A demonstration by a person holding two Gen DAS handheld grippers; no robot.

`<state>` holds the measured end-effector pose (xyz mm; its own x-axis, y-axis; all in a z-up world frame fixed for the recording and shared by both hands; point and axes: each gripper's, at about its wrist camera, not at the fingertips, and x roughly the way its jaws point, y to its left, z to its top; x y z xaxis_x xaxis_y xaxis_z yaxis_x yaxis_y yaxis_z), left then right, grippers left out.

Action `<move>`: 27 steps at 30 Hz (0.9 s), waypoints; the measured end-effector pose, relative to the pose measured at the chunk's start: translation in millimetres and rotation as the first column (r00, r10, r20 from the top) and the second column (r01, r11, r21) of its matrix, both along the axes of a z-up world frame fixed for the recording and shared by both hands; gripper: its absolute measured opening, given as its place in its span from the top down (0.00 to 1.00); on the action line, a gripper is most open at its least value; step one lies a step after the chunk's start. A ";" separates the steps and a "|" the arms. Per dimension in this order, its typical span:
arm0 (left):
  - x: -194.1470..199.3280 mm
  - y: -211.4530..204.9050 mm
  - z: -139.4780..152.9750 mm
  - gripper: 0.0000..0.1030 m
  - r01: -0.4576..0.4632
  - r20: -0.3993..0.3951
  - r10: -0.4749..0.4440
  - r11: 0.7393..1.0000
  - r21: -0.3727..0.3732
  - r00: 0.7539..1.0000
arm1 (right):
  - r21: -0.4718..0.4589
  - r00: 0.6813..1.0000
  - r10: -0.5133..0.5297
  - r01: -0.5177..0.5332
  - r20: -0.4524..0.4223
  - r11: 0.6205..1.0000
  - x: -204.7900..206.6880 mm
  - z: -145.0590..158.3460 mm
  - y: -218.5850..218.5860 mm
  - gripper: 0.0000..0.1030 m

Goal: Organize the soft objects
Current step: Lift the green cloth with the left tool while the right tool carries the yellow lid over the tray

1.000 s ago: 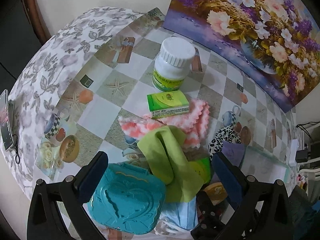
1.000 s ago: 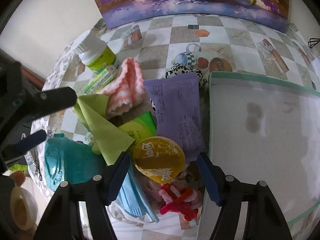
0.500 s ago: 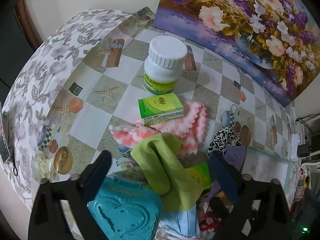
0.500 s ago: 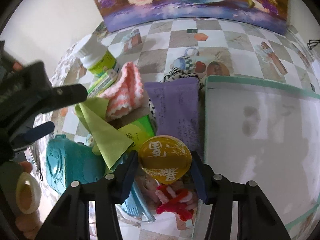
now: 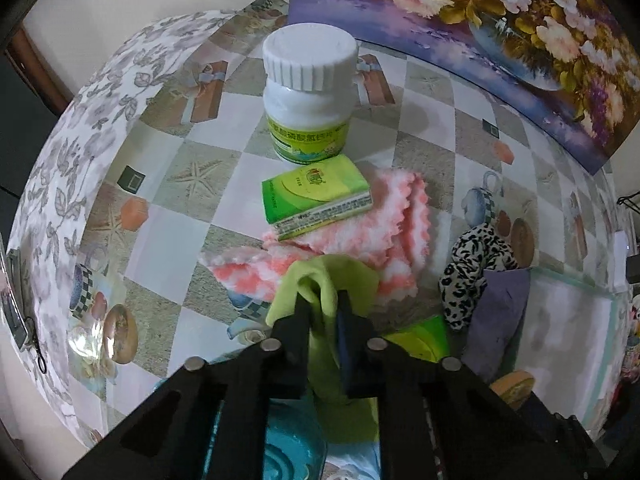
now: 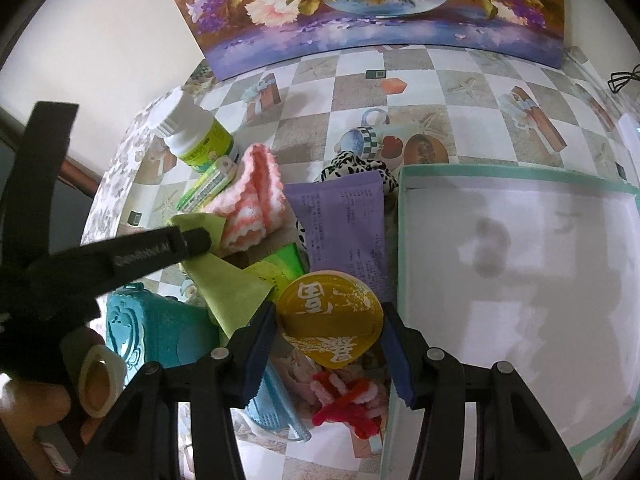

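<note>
Grab stage, basically. Lowest in the left wrist view, the left tool (image 5: 325, 316) has just snapped closed on a fold of the lime-green cloth (image 5: 326, 280), with fabric pinched between the pads and the rest of the cloth trailing down under the tool over a teal embossed box (image 5: 280, 452). In the right wrist view, bottom centre, the right tool (image 6: 328, 340) sits with its jaws on either side of a round yellow-lidded cup (image 6: 330, 320); it's just narrowed in and looks to be clamped on the lid's edges. A red-and-pink fuzzy thing (image 6: 348, 396) and a light blue face mask (image 6: 276, 404) lie below it.

A bit further up the frame: a pink-and-white fluffy towel (image 5: 372, 232) with a green carton (image 5: 316, 200) lying on its upper left corner, a leopard-print fabric piece (image 5: 476, 268) and a purple packet (image 6: 340, 220) on the right. The white tray (image 6: 520, 280) fills the right half of the right view and looks like the drop-off spot. Farthest back on the checked worktop (image 5: 432, 120) stands a white pill bottle (image 5: 308, 92), then the flower painting (image 6: 360, 8).

My guess at next: lift the green cloth straight up so it peels free without dragging the towel or tipping the carton, then carry it right to the tray.
</note>
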<state>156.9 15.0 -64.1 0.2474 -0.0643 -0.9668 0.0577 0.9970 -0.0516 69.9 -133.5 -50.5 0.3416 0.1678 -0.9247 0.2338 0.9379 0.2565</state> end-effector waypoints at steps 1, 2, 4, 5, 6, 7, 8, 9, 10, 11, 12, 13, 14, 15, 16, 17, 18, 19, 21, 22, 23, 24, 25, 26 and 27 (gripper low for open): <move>0.1 0.4 -0.4 0.92 -0.001 0.002 0.001 1.000 -0.001 1.000 | 0.001 1.000 -0.002 0.002 0.000 1.000 0.2 -0.2 -0.4 0.47; 0.1 1.2 -0.4 0.92 -0.002 0.003 0.002 1.000 -0.003 1.000 | 0.002 1.000 -0.005 0.005 -0.001 1.000 -0.2 -0.1 -0.7 0.47; -0.3 2.8 -0.1 0.93 -0.007 0.005 0.007 1.000 -0.005 1.000 | 0.005 1.000 -0.008 0.008 -0.003 1.000 -0.3 -0.8 -1.5 0.47; -0.4 3.7 0.6 0.93 -0.010 0.008 0.010 1.000 -0.007 1.000 | 0.006 1.000 -0.010 0.010 -0.003 1.000 -0.5 -1.0 -1.9 0.47; -0.2 4.4 1.7 0.93 -0.010 0.010 0.011 1.000 -0.010 1.000 | 0.007 1.000 -0.011 0.011 -0.004 1.000 -0.8 -1.3 -2.3 0.47; -0.1 5.5 3.4 0.93 -0.012 0.014 0.012 1.000 -0.013 1.000 | 0.008 1.000 -0.012 0.012 -0.005 1.000 -1.1 -1.4 -2.4 0.47; -0.3 6.2 5.2 0.93 -0.014 0.020 0.014 1.000 -0.015 1.000 | 0.008 1.000 -0.013 0.013 -0.005 1.000 -1.2 -1.4 -2.4 0.47; 0.0 6.8 6.8 0.94 -0.015 0.024 0.015 1.000 -0.017 1.000 | 0.007 1.000 -0.013 0.013 -0.004 1.000 -1.4 -1.3 -2.1 0.47; 0.3 7.7 9.3 0.94 -0.017 0.032 0.018 1.000 -0.019 0.999 | 0.007 1.000 -0.012 0.012 -0.001 1.000 -1.6 -1.5 -2.1 0.47; 0.1 8.7 11.9 0.94 -0.019 0.039 0.020 1.000 -0.021 0.999 | 0.007 1.000 -0.011 0.011 0.000 1.000 -2.0 -1.5 -2.1 0.47; 0.5 9.8 14.2 0.94 -0.021 0.045 0.022 0.999 -0.024 0.999 | 0.005 1.000 -0.011 0.011 0.005 1.000 -2.4 -1.6 -2.0 0.47; 0.3 10.2 17.5 0.94 -0.024 0.052 0.026 0.999 -0.030 0.998 | 0.003 1.000 -0.010 0.010 0.011 1.000 -2.9 -1.0 -2.1 0.47; -0.2 11.7 21.1 0.94 -0.027 0.059 0.029 0.999 -0.038 0.998 | 0.003 1.000 -0.011 0.011 0.014 1.000 -3.3 0.1 -2.0 0.47; -0.8 13.0 25.8 0.94 -0.030 0.068 0.033 0.998 -0.047 0.997 | 0.003 1.000 -0.013 0.013 0.019 1.000 -4.1 1.9 -2.2 0.47; -1.8 14.5 31.7 0.94 -0.032 0.082 0.037 0.998 -0.056 0.996 | 0.001 0.999 -0.014 0.013 0.029 1.000 -4.9 3.9 -2.5 0.47; -2.9 16.0 38.5 0.94 -0.033 0.100 0.039 0.997 -0.063 0.994 | 0.002 0.999 -0.015 0.015 0.038 1.000 -5.7 6.7 -2.9 0.47; -3.7 17.2 44.0 0.94 -0.033 0.116 0.041 0.997 -0.067 0.992 | 0.002 0.999 -0.017 0.017 0.049 1.000 -6.5 10.6 -3.4 0.47; -5.6 18.2 51.2 0.94 -0.033 0.136 0.042 0.997 -0.073 0.990 | 0.001 0.998 -0.020 0.020 0.062 1.000 -7.3 15.0 -3.7 0.47; -10.6 19.9 64.2 0.94 -0.030 0.166 0.045 0.996 -0.090 0.985 | -0.001 0.996 -0.023 0.023 0.090 1.000 -8.8 24.3 -4.2 0.47; -13.0 21.1 71.0 0.94 -0.028 0.182 0.047 0.994 -0.102 0.982 | -0.001 0.995 -0.024 0.024 0.102 1.000 -9.5 28.4 -4.6 0.47; -15.2 21.8 78.2 0.94 -0.026 0.199 0.048 0.993 -0.113 0.979 | 0.000 0.993 -0.025 0.026 0.113 1.000 -10.0 32.3 -4.9 0.47; -17.2 22.5 85.3 0.94 -0.023 0.217 0.050 0.992 -0.123 0.975 | 0.003 0.991 -0.028 0.028 0.128 1.000 -10.9 37.3 -5.6 0.47; -19.7 23.4 93.5 0.94 -0.020 0.238 0.051 0.991 -0.130 0.970 | 0.004 0.990 -0.030 0.030 0.139 1.000 -11.8 41.5 -6.0 0.47; -21.3 23.4 100.5 0.94 -0.017 0.256 0.051 0.991 -0.134 0.965 | 0.005 0.988 -0.032 0.032 0.151 0.999 -13.2 45.9 -6.4 0.47; -24.9 23.7 108.3 0.94 -0.012 0.277 0.051 0.990 -0.138 0.959 | 0.003 0.986 -0.033 0.033 0.166 0.999 -14.7 50.5 -6.9 0.47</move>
<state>132.0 38.7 44.2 0.5103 -0.1757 -0.8419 0.0575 0.9837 -0.1704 55.2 -140.3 0.0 0.4957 0.1542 -0.8547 0.2192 0.9301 0.2949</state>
